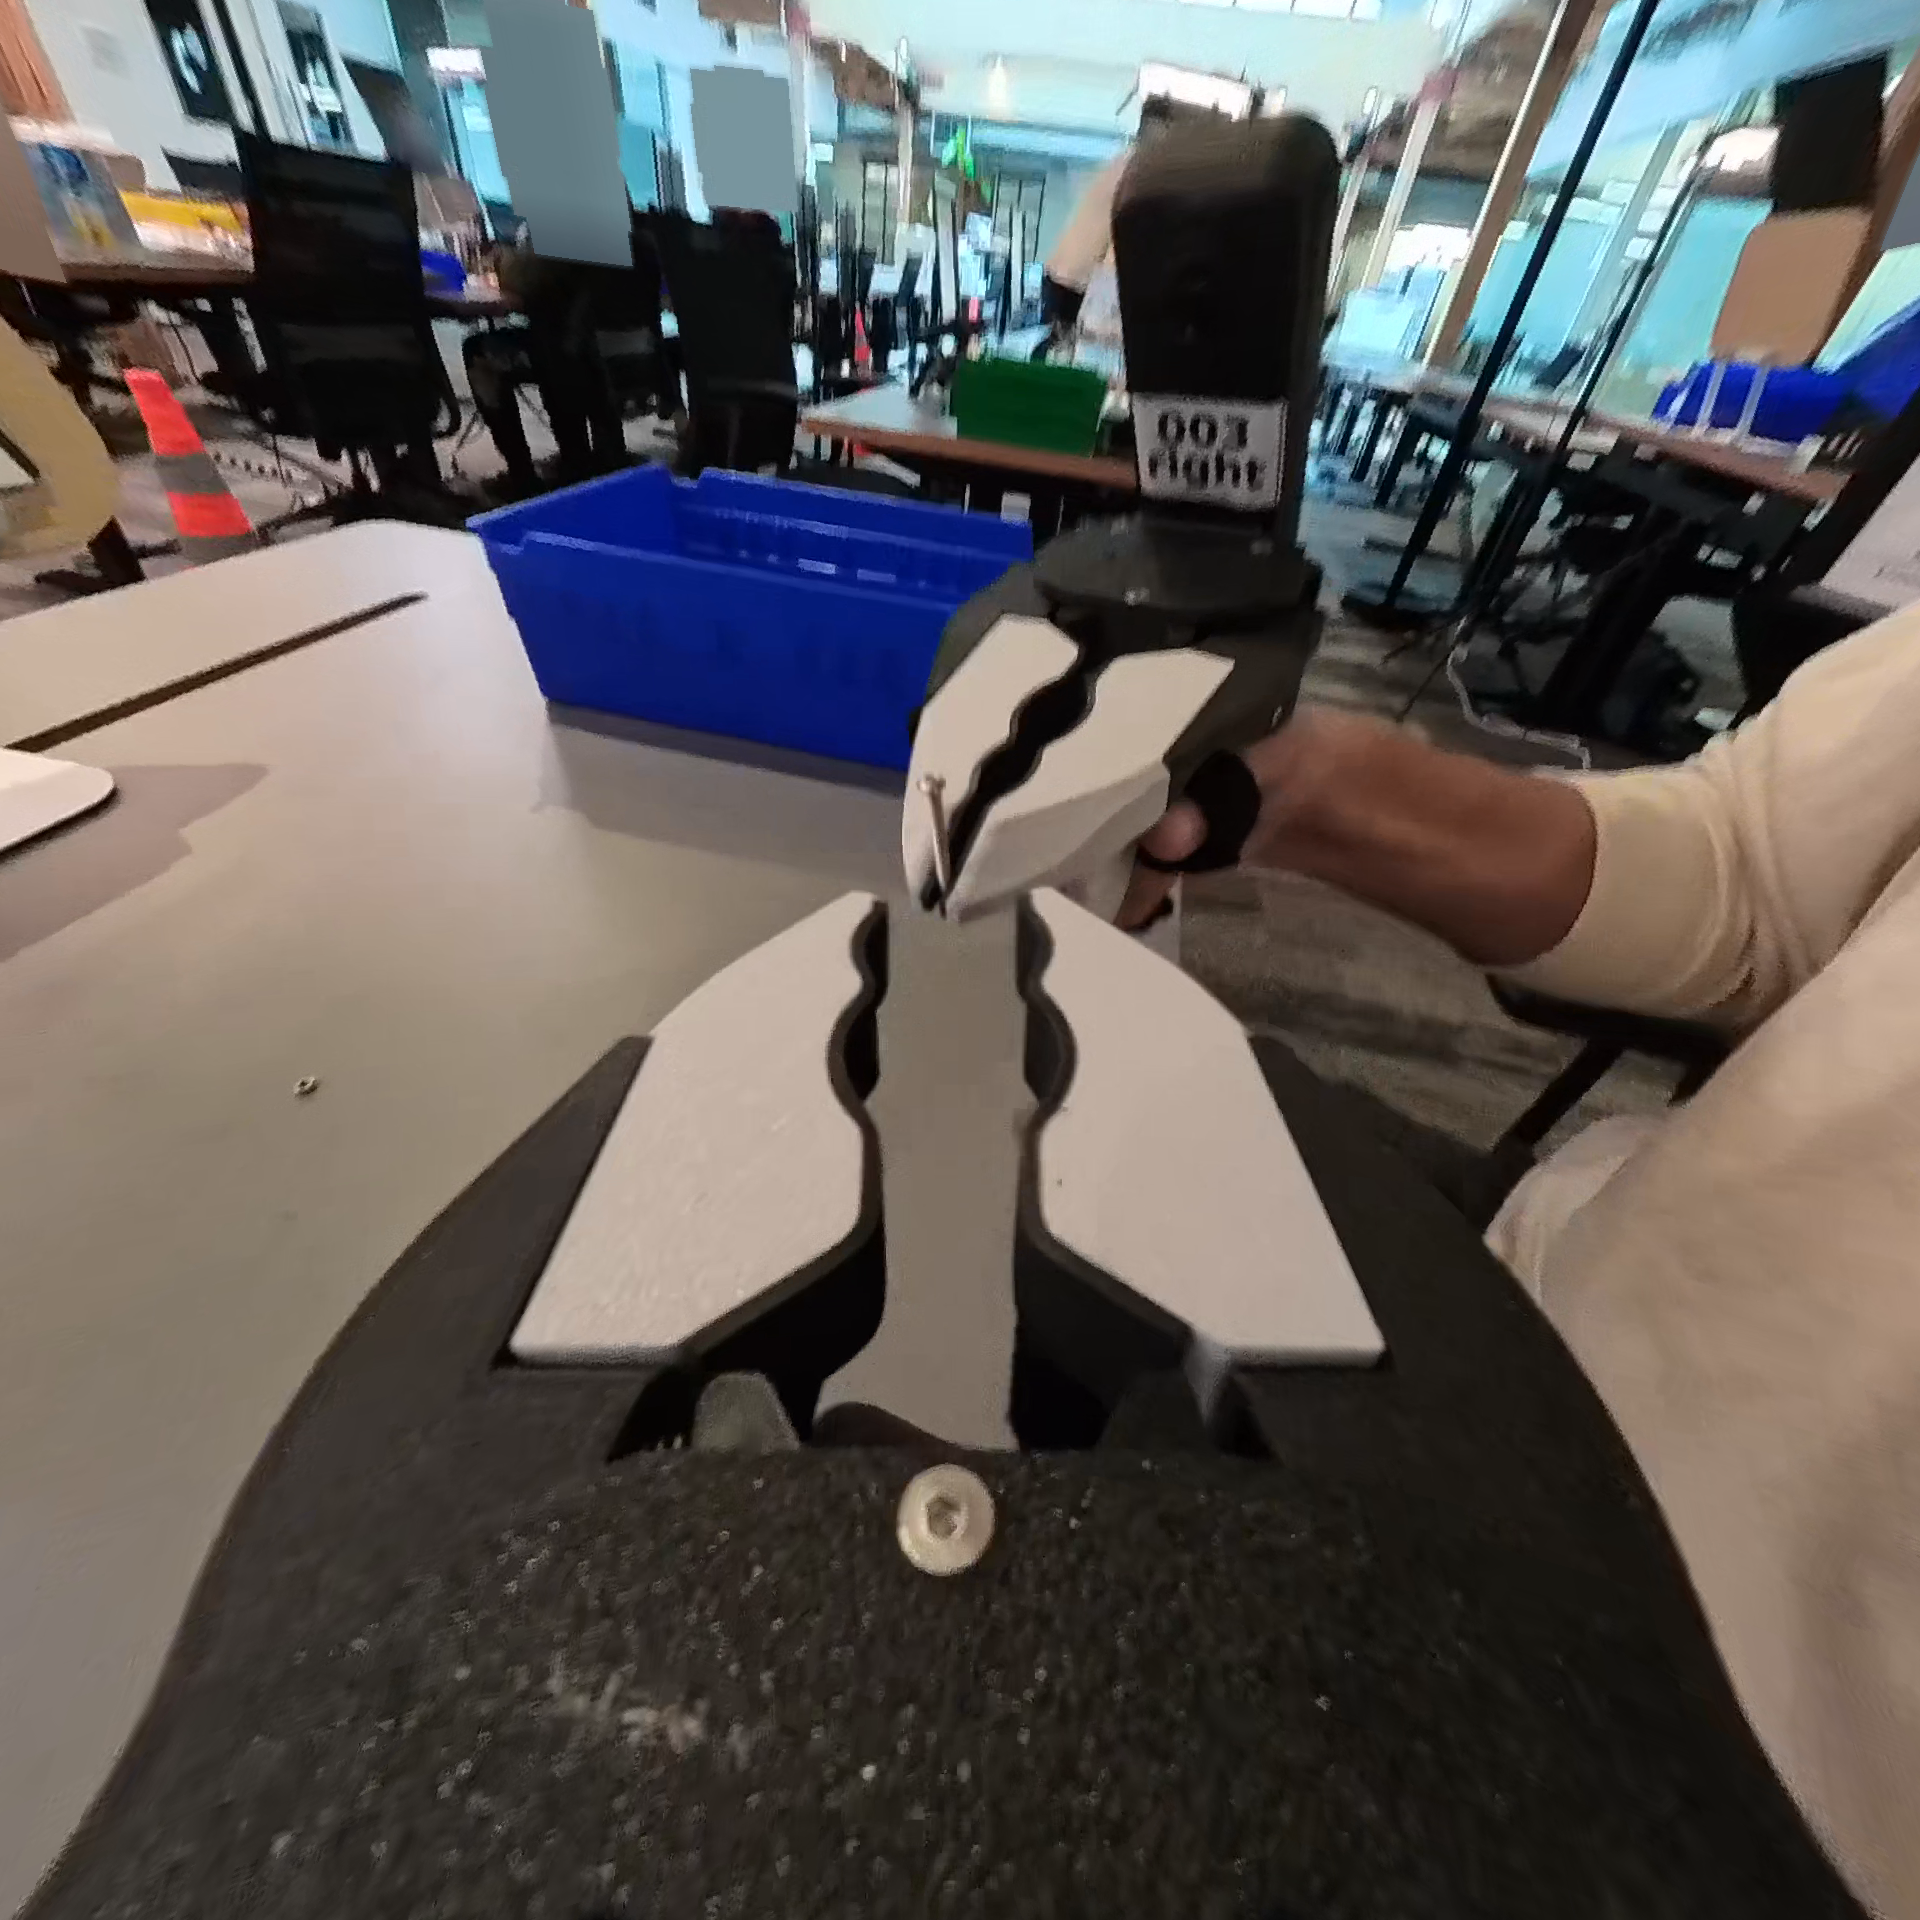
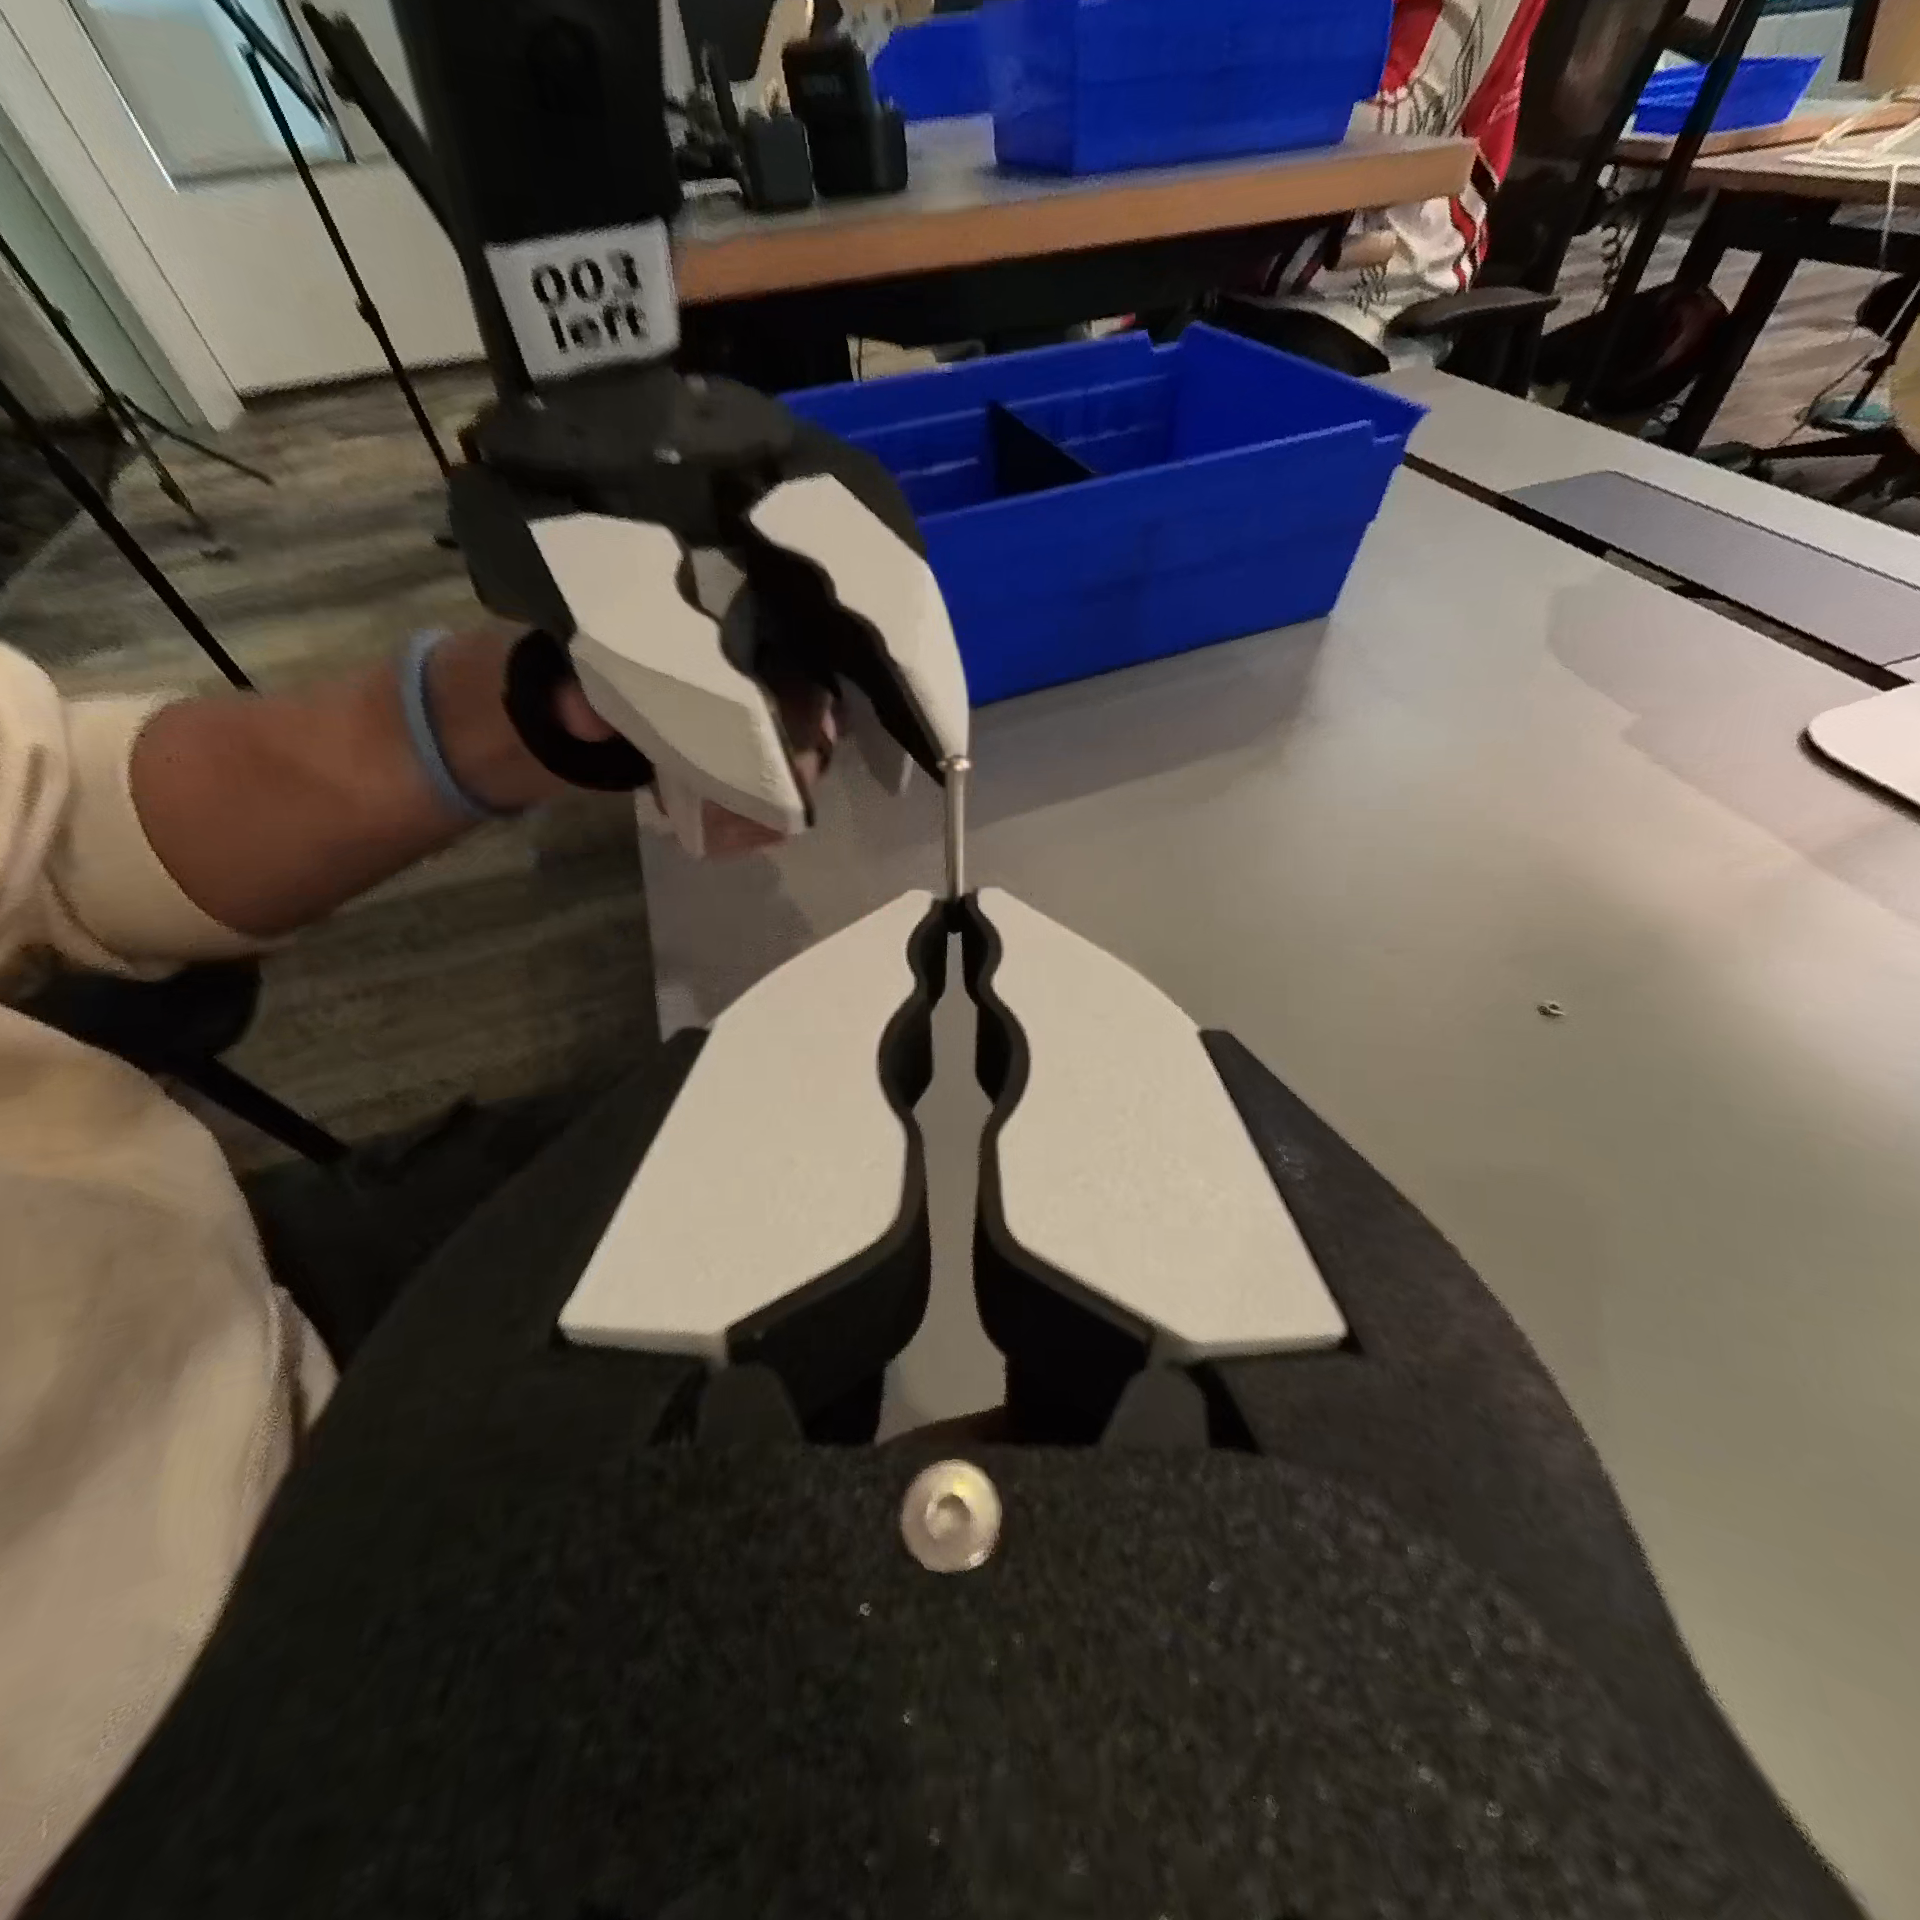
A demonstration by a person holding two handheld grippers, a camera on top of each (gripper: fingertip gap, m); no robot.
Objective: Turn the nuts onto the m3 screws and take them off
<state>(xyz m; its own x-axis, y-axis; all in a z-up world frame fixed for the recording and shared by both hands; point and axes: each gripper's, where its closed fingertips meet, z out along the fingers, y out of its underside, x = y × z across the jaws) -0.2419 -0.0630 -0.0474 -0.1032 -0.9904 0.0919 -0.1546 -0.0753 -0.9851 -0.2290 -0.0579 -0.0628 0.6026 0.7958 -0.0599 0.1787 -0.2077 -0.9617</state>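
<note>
Currently the right gripper is clamped at its very tips on the threaded end of a thin m3 screw, which stands nearly upright out of the tips, head on top, held in the air over the near edge of the grey table. Same screw from the left wrist view: it lies along the front of the right gripper, tips closed on its lower end. Left gripper is partly open, a clear gap between its white fingers, nothing between them. In the right wrist view the left gripper hangs just above and left of the screw; one fingertip sits right at the screw head, cannot tell if it actually touches. One small nut lies loose on the table, well apart from both grippers; in the right wrist view that nut is off to the right of the screw. No nut visible on the screw shaft. Blue bin with dividers sits at the far side of the table, behind the grippers; contents not readable. A person's hand in a cream sleeve holds the right gripper's handle. A flat white object pokes in at the table's right edge.
</note>
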